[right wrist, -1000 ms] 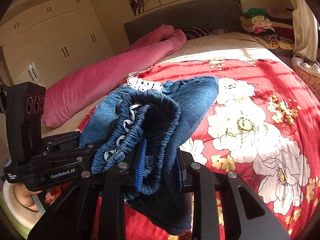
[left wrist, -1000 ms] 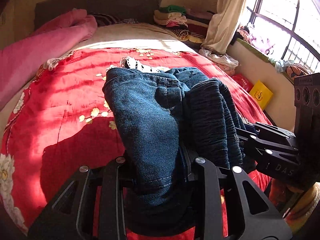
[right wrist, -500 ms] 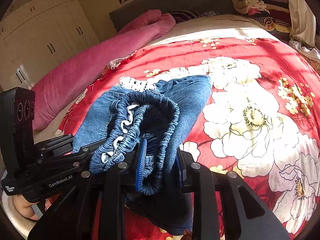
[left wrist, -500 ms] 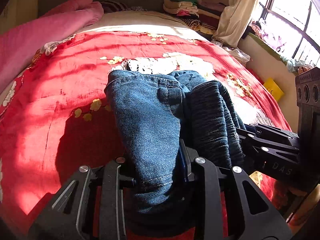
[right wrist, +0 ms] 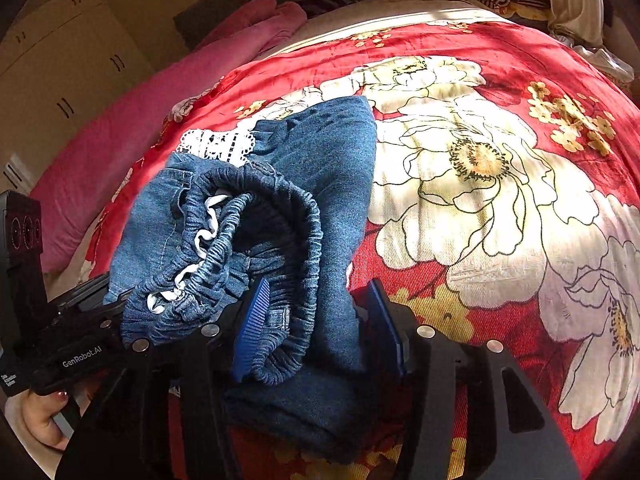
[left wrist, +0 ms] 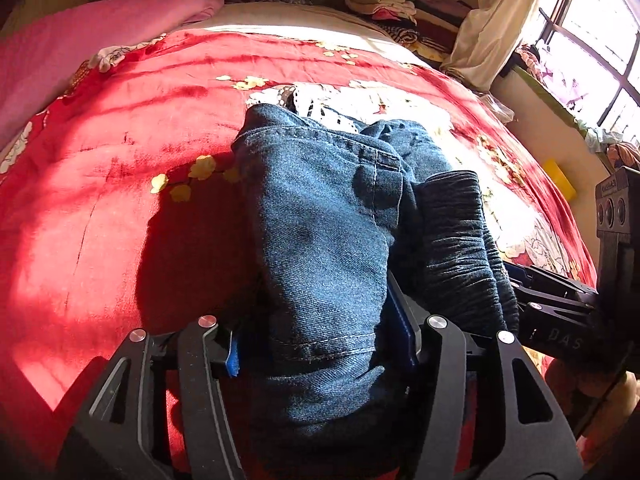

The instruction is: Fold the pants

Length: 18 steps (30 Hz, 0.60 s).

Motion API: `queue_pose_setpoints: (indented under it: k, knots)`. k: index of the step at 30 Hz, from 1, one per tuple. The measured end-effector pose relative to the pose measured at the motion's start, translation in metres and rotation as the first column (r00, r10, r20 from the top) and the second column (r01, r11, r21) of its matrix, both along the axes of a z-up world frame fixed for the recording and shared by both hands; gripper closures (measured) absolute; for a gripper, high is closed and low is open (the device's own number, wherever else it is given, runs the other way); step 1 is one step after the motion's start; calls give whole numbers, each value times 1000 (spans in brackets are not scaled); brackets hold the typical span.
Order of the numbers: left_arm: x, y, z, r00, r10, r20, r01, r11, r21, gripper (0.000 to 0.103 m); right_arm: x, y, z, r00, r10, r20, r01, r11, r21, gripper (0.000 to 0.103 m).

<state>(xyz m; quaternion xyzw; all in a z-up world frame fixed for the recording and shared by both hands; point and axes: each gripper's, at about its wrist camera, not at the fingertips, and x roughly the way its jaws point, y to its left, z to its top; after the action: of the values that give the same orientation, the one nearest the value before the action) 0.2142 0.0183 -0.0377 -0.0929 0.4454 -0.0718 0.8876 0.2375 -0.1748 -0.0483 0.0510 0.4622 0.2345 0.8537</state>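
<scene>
The folded blue jeans lie on the red floral bedcover, their near end between the fingers of both grippers. My left gripper is opening: its left pad stands clear of the denim, with the fold still between the jaws. My right gripper is opening too, straddling the gathered elastic waistband of the jeans; the waistband drapes over its left pad and the right pad is off the cloth. Each gripper shows in the other's view, the right gripper and the left gripper.
A white lace cloth lies under the jeans' far end. A pink duvet runs along the left side of the bed. Stacked folded clothes sit at the head, a window is to the right, and wardrobe doors stand beyond.
Both grippers have sunk toward the bed with the jeans. Their jaws, shut on the denim before, have spread apart, and the fold now rests on the cover.
</scene>
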Motion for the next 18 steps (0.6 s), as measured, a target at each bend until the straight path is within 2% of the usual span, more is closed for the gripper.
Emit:
queue_pose_setpoints:
  k: [1,4,16,18]
  knots:
    - [-1,0,1,1000,2,2,-2,1000,2,54,-2,0,1,1000,-6,4,6,1000,-11,45]
    - [-3,1,3,1000,4,5,-4,1000,-1,53,-7,-6,3,1000,-18,5,18,1000,-7,40]
    - [-15,5,17,1000,14,24,-14,1000,-11,53,-29,-29,18,998,-50,21,50,999,-4,28]
    - [-17,5,20,999,15,28,-15,1000,-12,49,-34,-31,21,998,-53,32,53,999,-7,28]
